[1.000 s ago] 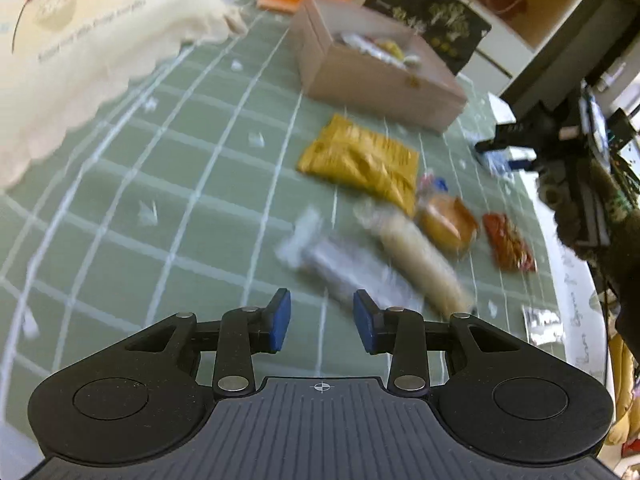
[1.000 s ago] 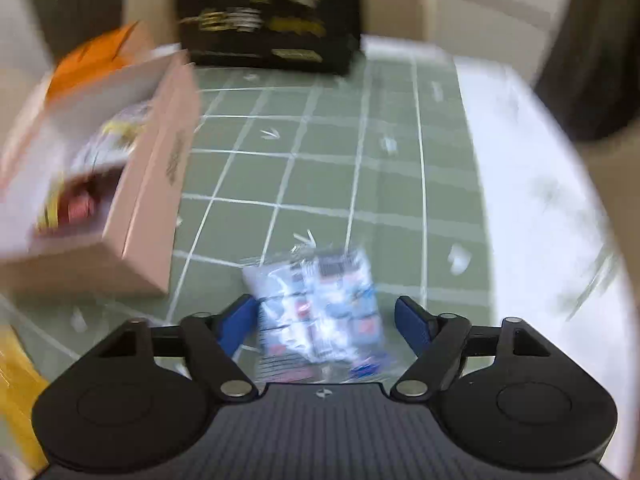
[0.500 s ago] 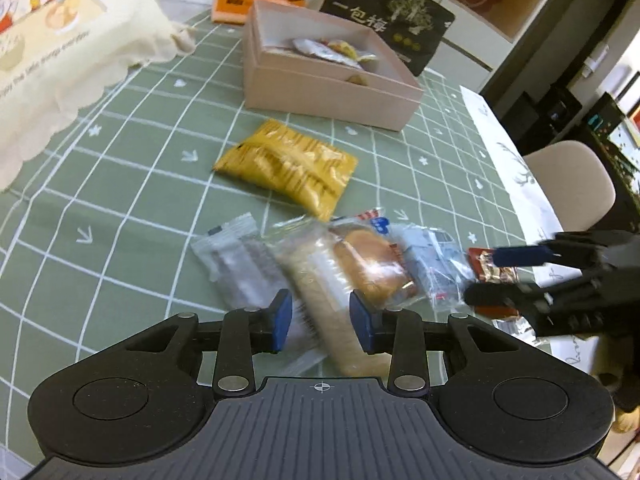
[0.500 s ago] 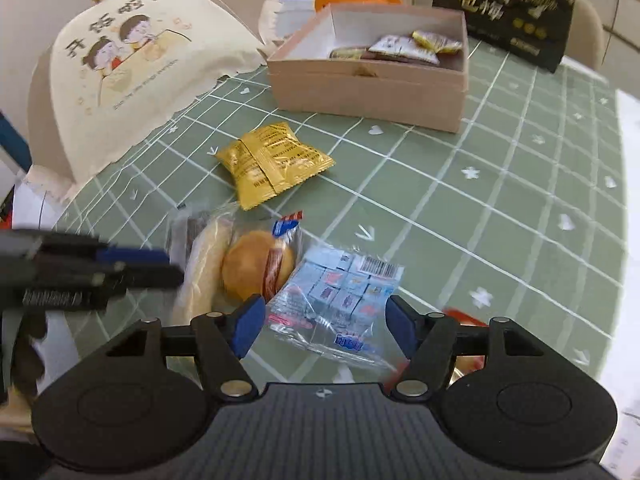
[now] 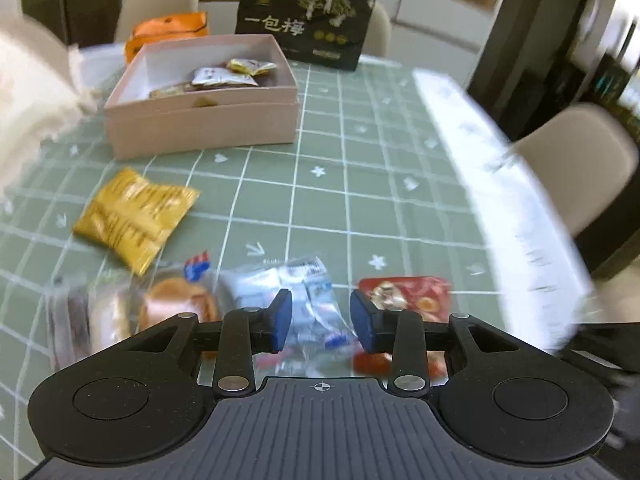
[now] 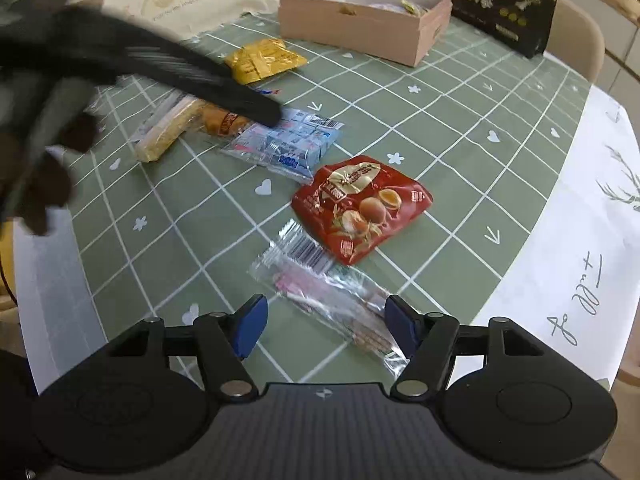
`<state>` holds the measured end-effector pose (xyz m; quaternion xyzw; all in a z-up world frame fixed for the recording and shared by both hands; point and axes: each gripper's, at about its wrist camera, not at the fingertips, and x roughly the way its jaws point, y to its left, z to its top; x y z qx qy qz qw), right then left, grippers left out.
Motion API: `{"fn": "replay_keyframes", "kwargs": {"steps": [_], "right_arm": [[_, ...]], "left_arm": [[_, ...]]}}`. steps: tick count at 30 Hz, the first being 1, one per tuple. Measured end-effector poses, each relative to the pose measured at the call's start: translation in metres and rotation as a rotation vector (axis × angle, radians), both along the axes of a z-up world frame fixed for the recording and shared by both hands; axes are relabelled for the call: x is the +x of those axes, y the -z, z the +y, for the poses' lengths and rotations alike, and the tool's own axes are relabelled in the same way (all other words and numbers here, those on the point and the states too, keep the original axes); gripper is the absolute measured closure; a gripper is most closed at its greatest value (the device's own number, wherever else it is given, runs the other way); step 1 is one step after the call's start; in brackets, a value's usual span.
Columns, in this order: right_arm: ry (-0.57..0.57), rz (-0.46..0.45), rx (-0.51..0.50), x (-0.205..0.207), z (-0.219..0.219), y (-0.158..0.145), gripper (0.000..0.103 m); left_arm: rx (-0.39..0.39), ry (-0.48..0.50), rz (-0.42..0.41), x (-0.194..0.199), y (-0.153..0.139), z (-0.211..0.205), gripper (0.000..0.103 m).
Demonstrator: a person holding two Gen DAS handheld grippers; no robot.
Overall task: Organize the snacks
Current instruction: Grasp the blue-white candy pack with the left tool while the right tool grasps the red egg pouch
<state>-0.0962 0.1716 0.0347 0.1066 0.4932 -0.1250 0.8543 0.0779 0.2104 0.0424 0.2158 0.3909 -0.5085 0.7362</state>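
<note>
On the desk [image 6: 460,128], under a green gridded cloth, the loose snacks lie in a ragged row.

Farthest left in the right wrist view is a pale, stick-shaped biscuit pack [image 6: 168,132]. Touching it is a round bun in clear film [image 6: 222,120]. Both are probably soft and easily crushed, so a light pinch across the middle seems wise.

Just behind them, the yellow foil packet [image 6: 262,60] looks flat and crinkly.

The left tool [image 5: 320,320] hangs with its jaws parted and nothing between them, directly above the blue-and-white candy bag [image 6: 286,144]. That bag is a clear, slippery film over small loose pieces; it is likely light and floppy, best taken by the bunched middle or a sealed end.

Next comes the glossy red pouch [image 6: 360,204], puffed and pillow-like.

Nearest the right tool [image 6: 326,326], whose jaws are spread wide and empty, lies a long transparent sleeve of thin sticks [image 6: 324,296], probably brittle. It should be gripped across its width, gently.

Beyond all this sits the pink cardboard box [image 6: 352,32], stiff-walled and open, holding a few wrapped snacks.
</note>
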Motion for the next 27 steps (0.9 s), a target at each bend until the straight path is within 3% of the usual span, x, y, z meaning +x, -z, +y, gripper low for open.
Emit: {"fn": "replay_keyframes", "kwargs": {"steps": [2,4,8,10,12,14,16,18,21,25,27], "right_arm": [[-0.007,-0.024,0.007,-0.007,0.000,0.000,0.036],[-0.005,-0.044,0.024,-0.014,-0.003,-0.001,0.036],[-0.007,-0.072,0.035,-0.030,-0.012,-0.002,0.036],[-0.007,-0.090,0.047,-0.034,-0.018,-0.001,0.036],[0.003,-0.101,0.061,-0.035,-0.026,0.001,0.036],[0.023,-0.112,0.084,-0.036,-0.038,0.002,0.036],[0.041,-0.120,0.100,-0.035,-0.046,0.002,0.036],[0.044,-0.139,0.110,-0.036,-0.049,-0.001,0.036],[0.044,-0.152,0.125,-0.032,-0.048,-0.002,0.036],[0.090,-0.155,0.120,-0.021,-0.047,-0.001,0.036],[0.145,-0.153,0.115,-0.014,-0.050,-0.001,0.036]], "left_arm": [[0.075,-0.007,-0.092,-0.010,0.013,-0.015,0.060],[0.094,-0.022,-0.179,-0.017,0.016,-0.015,0.055],[0.119,-0.119,-0.160,-0.011,0.016,-0.007,0.053],[0.122,-0.099,-0.135,-0.014,0.016,-0.012,0.039],[0.103,-0.061,-0.077,-0.013,0.018,-0.014,0.018],[0.060,-0.076,-0.002,-0.007,0.013,-0.006,0.021],[0.028,-0.169,-0.011,-0.001,0.007,0.008,0.026],[0.045,-0.236,-0.019,0.009,0.009,0.013,0.027],[0.062,-0.250,0.093,0.025,0.019,0.002,0.026],[0.151,-0.178,-0.051,0.017,0.027,-0.026,0.019],[0.143,-0.166,-0.035,0.018,0.025,-0.021,0.032]]}}
